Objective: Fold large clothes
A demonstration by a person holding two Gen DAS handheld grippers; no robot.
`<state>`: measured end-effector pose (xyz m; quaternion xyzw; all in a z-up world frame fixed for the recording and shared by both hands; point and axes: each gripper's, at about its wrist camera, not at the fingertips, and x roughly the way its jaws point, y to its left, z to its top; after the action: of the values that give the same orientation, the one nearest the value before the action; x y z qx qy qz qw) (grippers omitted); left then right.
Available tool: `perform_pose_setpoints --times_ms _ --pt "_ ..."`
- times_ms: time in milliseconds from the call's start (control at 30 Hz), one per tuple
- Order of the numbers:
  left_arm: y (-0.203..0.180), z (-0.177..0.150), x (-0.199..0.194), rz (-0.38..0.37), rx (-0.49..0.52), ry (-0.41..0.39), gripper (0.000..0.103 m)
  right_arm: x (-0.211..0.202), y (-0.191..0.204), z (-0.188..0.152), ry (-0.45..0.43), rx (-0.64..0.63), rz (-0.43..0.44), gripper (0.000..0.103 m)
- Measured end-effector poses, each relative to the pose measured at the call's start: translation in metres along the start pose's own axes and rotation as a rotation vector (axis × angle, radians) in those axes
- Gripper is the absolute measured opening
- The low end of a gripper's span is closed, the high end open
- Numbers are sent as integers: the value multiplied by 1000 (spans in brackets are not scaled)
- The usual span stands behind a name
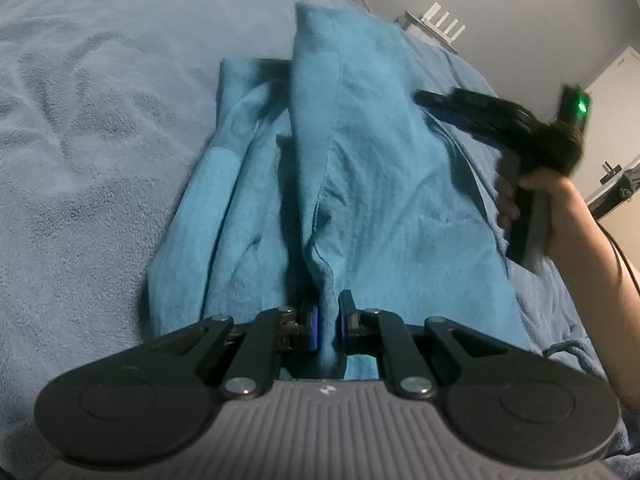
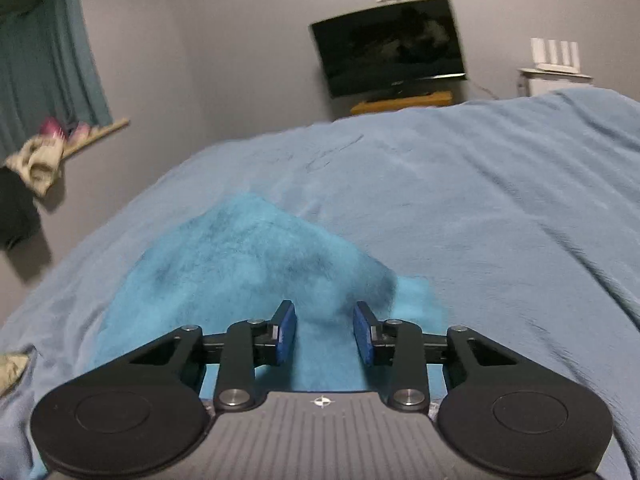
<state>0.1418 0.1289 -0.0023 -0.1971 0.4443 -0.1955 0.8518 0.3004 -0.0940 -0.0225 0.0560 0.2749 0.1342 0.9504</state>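
A large teal fleece garment [image 1: 360,184] lies bunched lengthwise on a light blue bed cover [image 1: 88,128]. My left gripper [image 1: 328,328] is shut on a raised fold of the garment's near edge and lifts it. My right gripper [image 2: 325,332] is open, its blue pads apart, just over a raised hump of the same garment [image 2: 248,256] with nothing held. In the left wrist view the right gripper [image 1: 436,102] shows at the right, held by a hand, above the garment's far right side.
The bed cover [image 2: 500,208] stretches wide all around the garment. A dark TV [image 2: 390,46] on a wooden stand sits against the far wall. A white unit [image 2: 554,76] stands by the bed's corner. Clothes hang at the left by a teal curtain [image 2: 44,60].
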Motion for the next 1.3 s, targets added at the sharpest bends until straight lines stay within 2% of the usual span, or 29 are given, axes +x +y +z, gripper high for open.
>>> perform_pose_setpoints --times_ms 300,400,500,667,833,867,933,1000,1067,1133,1167,1200,1267,1300 --pt "-4 3 10 -15 -3 29 6 51 63 -1 109 -231 116 36" --pt "-4 4 9 -18 -1 29 6 48 66 3 110 -228 124 36" --pt "-1 4 8 -21 0 28 6 23 64 -1 74 -210 180 39" --pt "1 2 8 -17 7 27 6 -39 77 -44 20 -437 186 40" --pt "-2 2 8 -3 14 25 6 -98 80 -106 66 -597 233 40" --pt "-2 2 8 0 16 28 6 -108 79 -117 84 -622 244 46" --pt "-4 1 10 5 22 30 6 -136 77 -135 74 -676 254 48" --pt "-5 2 10 10 24 30 6 -146 68 -133 106 -642 296 48" --pt "-5 3 10 11 21 28 7 -152 54 -118 154 -541 355 47" --pt "-4 3 10 10 20 29 7 -150 39 -95 128 -440 337 51" --pt "-4 4 11 10 20 29 7 -148 29 -83 95 -385 307 59" --pt "-3 4 11 10 20 30 8 -145 16 -72 69 -320 281 71" --pt "-3 4 11 10 21 31 8 -131 -14 -53 44 -167 238 82" --pt "-2 4 11 9 21 32 8 -121 -31 -46 48 -82 221 83"
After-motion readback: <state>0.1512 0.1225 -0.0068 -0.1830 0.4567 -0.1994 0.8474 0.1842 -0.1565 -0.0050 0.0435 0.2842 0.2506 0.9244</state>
